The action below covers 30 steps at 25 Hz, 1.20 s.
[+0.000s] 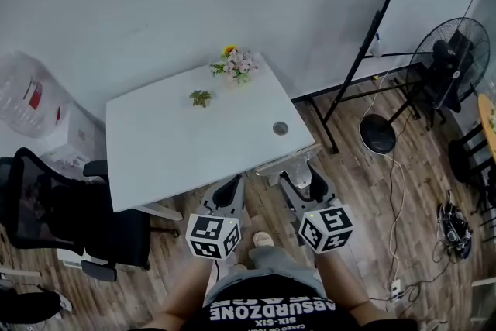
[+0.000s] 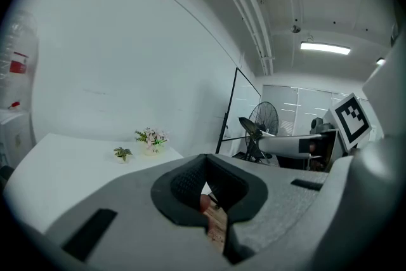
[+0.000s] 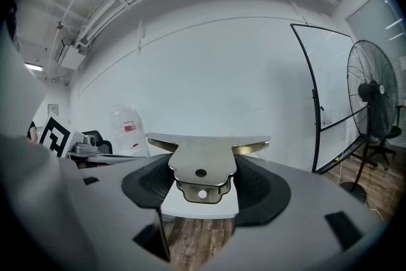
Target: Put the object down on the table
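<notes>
A flat, T-shaped metal plate (image 3: 202, 165) with two small holes sits between the pads of my right gripper (image 3: 202, 190), which is shut on it. In the head view the plate (image 1: 280, 162) hangs at the front right edge of the white table (image 1: 170, 143), held by the right gripper (image 1: 294, 176). My left gripper (image 1: 230, 190) is just left of it, below the table's front edge. In its own view the left gripper (image 2: 206, 184) has its pads together with nothing between them.
On the table stand a pink flower pot (image 1: 236, 64), a small green plant (image 1: 201, 98) and a round grey disc (image 1: 280, 128). A black office chair (image 1: 54, 213) is at the left, a fan (image 1: 449, 62) and a whiteboard stand (image 1: 364, 50) at the right.
</notes>
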{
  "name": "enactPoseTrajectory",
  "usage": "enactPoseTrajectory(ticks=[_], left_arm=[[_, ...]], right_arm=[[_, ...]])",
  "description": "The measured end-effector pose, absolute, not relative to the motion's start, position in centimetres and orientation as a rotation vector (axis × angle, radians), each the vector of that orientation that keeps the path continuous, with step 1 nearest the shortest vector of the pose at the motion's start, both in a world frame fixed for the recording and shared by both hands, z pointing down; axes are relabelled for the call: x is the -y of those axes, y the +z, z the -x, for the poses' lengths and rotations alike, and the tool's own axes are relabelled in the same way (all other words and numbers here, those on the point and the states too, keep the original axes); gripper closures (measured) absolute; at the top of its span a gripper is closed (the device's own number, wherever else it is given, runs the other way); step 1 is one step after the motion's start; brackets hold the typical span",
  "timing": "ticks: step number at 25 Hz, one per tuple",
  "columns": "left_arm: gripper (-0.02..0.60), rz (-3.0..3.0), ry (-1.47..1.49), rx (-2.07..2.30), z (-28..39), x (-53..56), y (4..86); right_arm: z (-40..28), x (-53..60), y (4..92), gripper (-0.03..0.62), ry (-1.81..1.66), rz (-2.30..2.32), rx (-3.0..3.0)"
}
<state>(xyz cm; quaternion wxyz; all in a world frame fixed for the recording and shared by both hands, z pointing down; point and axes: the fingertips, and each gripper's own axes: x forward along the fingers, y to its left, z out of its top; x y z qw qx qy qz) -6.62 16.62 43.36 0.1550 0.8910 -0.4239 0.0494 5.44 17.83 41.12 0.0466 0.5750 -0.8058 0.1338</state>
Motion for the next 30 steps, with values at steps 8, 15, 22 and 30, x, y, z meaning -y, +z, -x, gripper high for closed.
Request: enactPoseTrajectory(ticks=[8,15,22,30], left_arm=[[0.577,-2.53,0.134,1.271,4.5,-13.5,43.1],[0.577,-2.499,0.134,1.333,2.9,-11.8,43.1],[0.577,-2.466,0.104,1.419,2.4,-11.0,42.7],[0.577,-2.435,0.128,1.448,3.0,-10.1,43.3]], right_arm=[[-7.6,-14.0,40.5,0.31,0.391,-1.71,2.504],[-9.4,-11.3,40.7,0.31,0.395,-1.653,2.545],[-10.3,-9.4,40.7,0.31,0.378,-1.584,2.585],[-10.0,-7.6,41.2,0.31,0.403,-1.565,2.607]])
